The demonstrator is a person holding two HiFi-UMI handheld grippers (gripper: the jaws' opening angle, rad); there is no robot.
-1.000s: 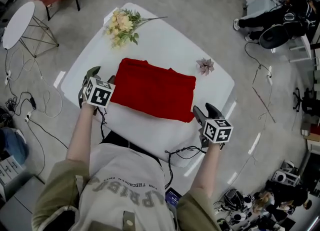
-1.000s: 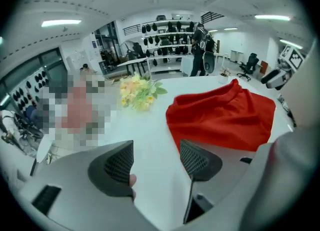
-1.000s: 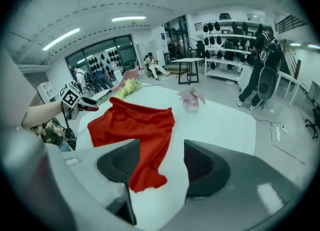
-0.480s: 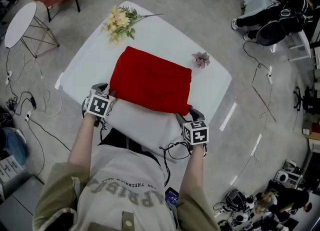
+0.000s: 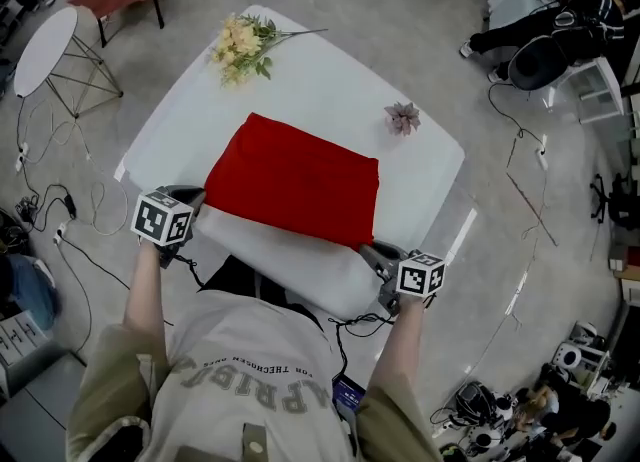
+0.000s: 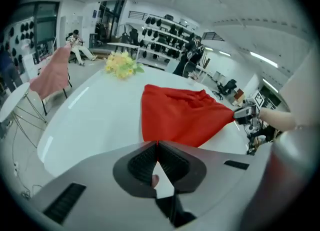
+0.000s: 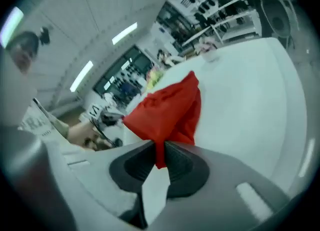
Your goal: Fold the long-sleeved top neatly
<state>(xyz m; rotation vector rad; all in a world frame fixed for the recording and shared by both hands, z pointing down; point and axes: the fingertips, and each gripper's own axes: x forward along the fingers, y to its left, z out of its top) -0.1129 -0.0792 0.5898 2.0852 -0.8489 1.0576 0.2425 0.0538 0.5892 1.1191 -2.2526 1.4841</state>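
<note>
Left gripper (image 6: 157, 144) jaws shut, pinching the near-left corner of the red long-sleeved top (image 5: 295, 180). Right gripper (image 7: 161, 146) jaws closing on the near-right corner (red fabric sits between the pads). Top lies as a folded rectangle mid white table (image 5: 330, 80); yellow bouquet (image 5: 240, 43) and pink flower (image 5: 403, 118) lie beyond it.

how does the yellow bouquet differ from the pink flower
Colour: the yellow bouquet is cream-yellow with green leaves; the pink flower is dusky pink. Size: the bouquet is a bunch of blooms with a long stem, the pink flower a single small bloom. Place: the bouquet lies near the white table's far corner, the pink flower beyond the red top's far right corner. Both lie on the table, apart from the top.
</note>
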